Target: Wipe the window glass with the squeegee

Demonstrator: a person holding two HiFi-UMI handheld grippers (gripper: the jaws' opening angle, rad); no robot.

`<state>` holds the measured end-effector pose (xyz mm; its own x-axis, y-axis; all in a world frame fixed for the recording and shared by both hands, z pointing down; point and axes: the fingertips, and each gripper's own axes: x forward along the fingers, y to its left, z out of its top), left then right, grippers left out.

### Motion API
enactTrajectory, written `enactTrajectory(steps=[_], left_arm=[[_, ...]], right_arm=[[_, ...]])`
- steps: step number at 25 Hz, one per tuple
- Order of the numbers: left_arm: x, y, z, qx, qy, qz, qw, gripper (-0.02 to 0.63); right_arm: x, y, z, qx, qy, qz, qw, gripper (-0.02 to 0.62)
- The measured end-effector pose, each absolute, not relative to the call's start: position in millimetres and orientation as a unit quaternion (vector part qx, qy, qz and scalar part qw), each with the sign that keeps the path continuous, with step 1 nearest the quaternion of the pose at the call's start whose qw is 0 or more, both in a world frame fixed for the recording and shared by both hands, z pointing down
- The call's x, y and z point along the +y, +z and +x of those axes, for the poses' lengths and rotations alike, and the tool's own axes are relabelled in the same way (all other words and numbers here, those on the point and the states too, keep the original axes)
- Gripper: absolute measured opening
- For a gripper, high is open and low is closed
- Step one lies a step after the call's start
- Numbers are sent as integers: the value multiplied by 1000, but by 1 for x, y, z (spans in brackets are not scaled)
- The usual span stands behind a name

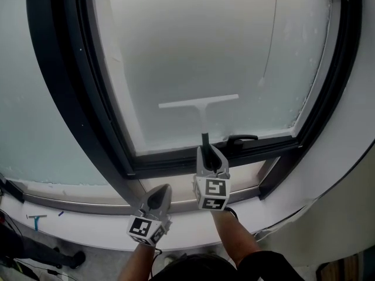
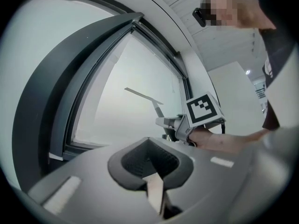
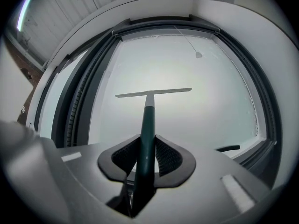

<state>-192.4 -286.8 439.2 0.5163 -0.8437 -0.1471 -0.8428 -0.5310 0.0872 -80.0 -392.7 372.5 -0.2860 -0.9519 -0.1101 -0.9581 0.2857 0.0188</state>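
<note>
Squeegee (image 1: 203, 117) is showing at the middle of the head view as a pale T. Its thin, light blade is lying level across the frosted window glass (image 1: 199, 45), and a pale neck is running down into a dark handle. The right gripper (image 1: 206, 150), just below centre, is clamping that handle between its jaws. The left gripper (image 1: 162, 191) is hanging to the lower left of it, off the glass, with its jaws pressed together on nothing. A dark window frame (image 1: 64, 92) is curving round the pane, and a black window handle (image 1: 241, 138) is sitting at the pane's lower right edge. At lower left a small blue T-shaped item (image 1: 36, 219) is lying on the sill, too small to identify.

In the left gripper view, the left gripper (image 2: 154, 174) is filling the lower half, its jaws closed and empty. The squeegee (image 2: 145, 96) is appearing small and side-on at centre. The right gripper (image 2: 163, 122) is covering most of its handle.

In the right gripper view, the right gripper (image 3: 147, 155) is squeezing the dark green handle. The squeegee (image 3: 149, 99) is rising from it to its blade at centre frame, before the window glass (image 3: 196, 111). The handle's bottom end is disappearing inside the gripper. Whether the blade is pressing on the pane is hard to judge.
</note>
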Motion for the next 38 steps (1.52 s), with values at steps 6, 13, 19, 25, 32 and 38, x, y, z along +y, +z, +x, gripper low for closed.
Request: enactTrajectory(steps=[6,13,19,25,32,38], left_arm=[[-285,448,-194,-487,-71,871,4,-2],[-283,445,-190,-488,-90,868,23,-2],[-282,453,-186,-482,-87,871,28,-3],[-282,456,-186,-479,-86,873,34,-2],[-289,457,-188,-480,-85,872,35,-2],[-292,463,-186,-477,-81,874,40,-2]], right_arm=[[-388,384,-83,802,42,-596,25,95],[-380,397,-83,804,32,-593,20,95],[-377,414,-82,803,19,-596,10,95],[-374,426,-82,801,8,-598,1,95],[-371,435,-81,800,-14,-600,7,95],[-368,449,-78,799,-25,-601,-3,95]])
